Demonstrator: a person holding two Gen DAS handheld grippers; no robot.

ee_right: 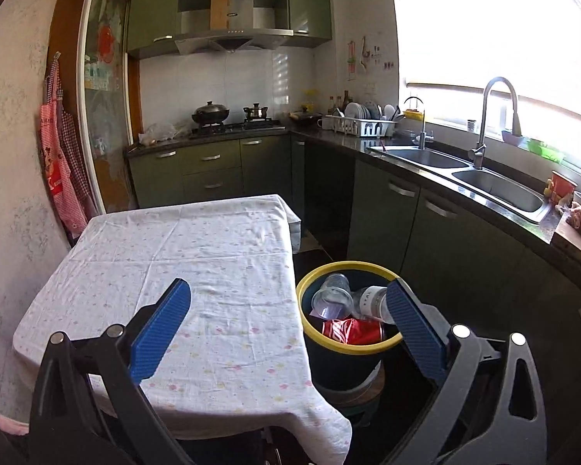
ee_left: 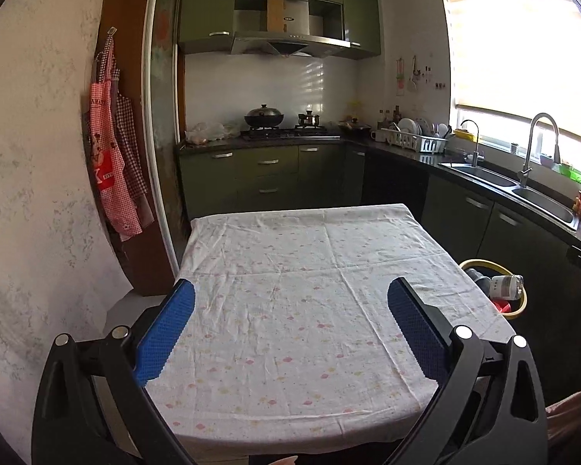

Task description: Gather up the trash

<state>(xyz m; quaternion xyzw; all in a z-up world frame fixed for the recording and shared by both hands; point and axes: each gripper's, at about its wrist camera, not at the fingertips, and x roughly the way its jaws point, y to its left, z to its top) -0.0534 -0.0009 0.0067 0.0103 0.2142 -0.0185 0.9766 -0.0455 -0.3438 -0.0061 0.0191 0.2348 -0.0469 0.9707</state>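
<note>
A dark bin with a yellow rim (ee_right: 331,267) stands on the floor right of the table. Inside lie a clear plastic cup (ee_right: 331,298), a white bottle (ee_right: 372,300) and a crushed red can (ee_right: 352,331). The same bin's yellow rim (ee_left: 519,312) shows past the table's right edge in the left wrist view, with the white bottle (ee_left: 505,286) in it. My right gripper (ee_right: 288,296) is open, held above the table's right edge and the bin, nothing between its blue pads. My left gripper (ee_left: 290,294) hangs open over the table (ee_left: 298,271), holding nothing.
The table (ee_right: 197,248) wears a white flowered cloth. Green cabinets, a stove with pots (ee_right: 213,112), a dish rack (ee_right: 362,124) and a double sink (ee_right: 495,184) run along the back and right. Red aprons (ee_left: 112,162) hang on the left wall. A red cup (ee_right: 561,186) stands by the sink.
</note>
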